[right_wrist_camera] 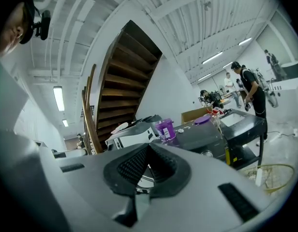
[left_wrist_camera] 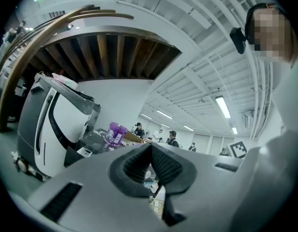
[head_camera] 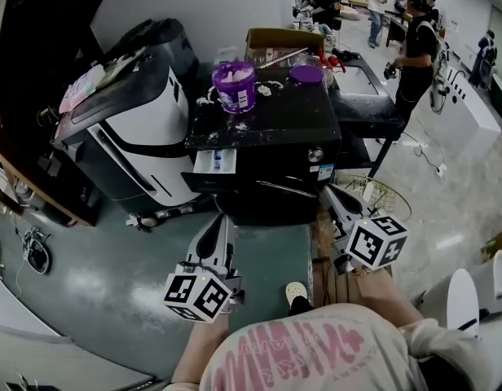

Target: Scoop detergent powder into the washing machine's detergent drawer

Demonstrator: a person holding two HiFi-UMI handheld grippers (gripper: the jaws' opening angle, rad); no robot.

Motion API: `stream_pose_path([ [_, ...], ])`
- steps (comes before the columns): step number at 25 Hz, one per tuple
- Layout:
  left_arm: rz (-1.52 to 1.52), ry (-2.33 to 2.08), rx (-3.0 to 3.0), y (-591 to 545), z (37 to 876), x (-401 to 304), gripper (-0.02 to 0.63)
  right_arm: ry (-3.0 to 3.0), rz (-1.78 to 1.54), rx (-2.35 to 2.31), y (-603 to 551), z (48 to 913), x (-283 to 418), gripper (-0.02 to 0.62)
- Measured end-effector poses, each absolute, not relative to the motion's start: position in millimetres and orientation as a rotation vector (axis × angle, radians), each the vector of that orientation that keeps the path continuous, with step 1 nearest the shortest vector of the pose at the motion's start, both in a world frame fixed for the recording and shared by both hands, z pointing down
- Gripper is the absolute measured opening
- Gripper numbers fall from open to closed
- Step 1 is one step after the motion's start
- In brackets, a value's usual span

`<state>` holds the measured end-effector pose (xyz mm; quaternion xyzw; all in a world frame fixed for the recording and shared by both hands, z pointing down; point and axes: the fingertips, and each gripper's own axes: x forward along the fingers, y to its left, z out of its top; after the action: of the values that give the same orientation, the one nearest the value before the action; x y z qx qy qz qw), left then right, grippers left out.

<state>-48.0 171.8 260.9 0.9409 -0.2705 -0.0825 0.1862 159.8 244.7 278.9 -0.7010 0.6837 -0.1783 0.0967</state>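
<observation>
Hanging low by the person's body, the left gripper (left_wrist_camera: 150, 150) and right gripper (right_wrist_camera: 148, 151) both have their jaws pressed together on nothing. Both are well short of the washer (head_camera: 275, 119). Ahead, the drawer (head_camera: 215, 161) stands pulled out at the washer's front left, its compartments showing pale. Farther back on the black top sits the purple tub (head_camera: 235, 88). It is open, with spilled powder (head_camera: 262, 90) around it and its lid (head_camera: 306, 74) off to the right. No scoop can be made out from here. Reaching for the tub looks like the step in hand. To do it well, spread one gripper's jaws before it arrives and steady the tub with the other. Lift the powder level, carry it forward over the drawer, and tip only once above a compartment.
</observation>
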Motion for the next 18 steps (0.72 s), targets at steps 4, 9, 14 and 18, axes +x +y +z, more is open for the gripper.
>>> stream_pose_path([
  [4, -0.273, -0.789, 2.64, 142.1, 249.4, -31.3, 0.002, 2.053, -0.509, -2.047, 212.1, 268.9, 178.1, 0.0],
  [9, -0.303, -0.82, 2.652, 113.4, 238.7, -7.7, 0.002, 2.084, -0.476, -2.023, 177.8, 257.2, 203.0, 0.0],
  [14, -0.339, -0.842, 2.639, 88.0, 234.8, 13.0, 0.002, 2.121, -0.471, -2.003, 149.7, 253.3, 224.8, 0.0],
  [18, -0.353, -0.865, 2.641, 71.1, 232.6, 32.8, 0.002, 2.137, -0.448, -1.979, 131.7, 248.3, 244.5, 0.0],
])
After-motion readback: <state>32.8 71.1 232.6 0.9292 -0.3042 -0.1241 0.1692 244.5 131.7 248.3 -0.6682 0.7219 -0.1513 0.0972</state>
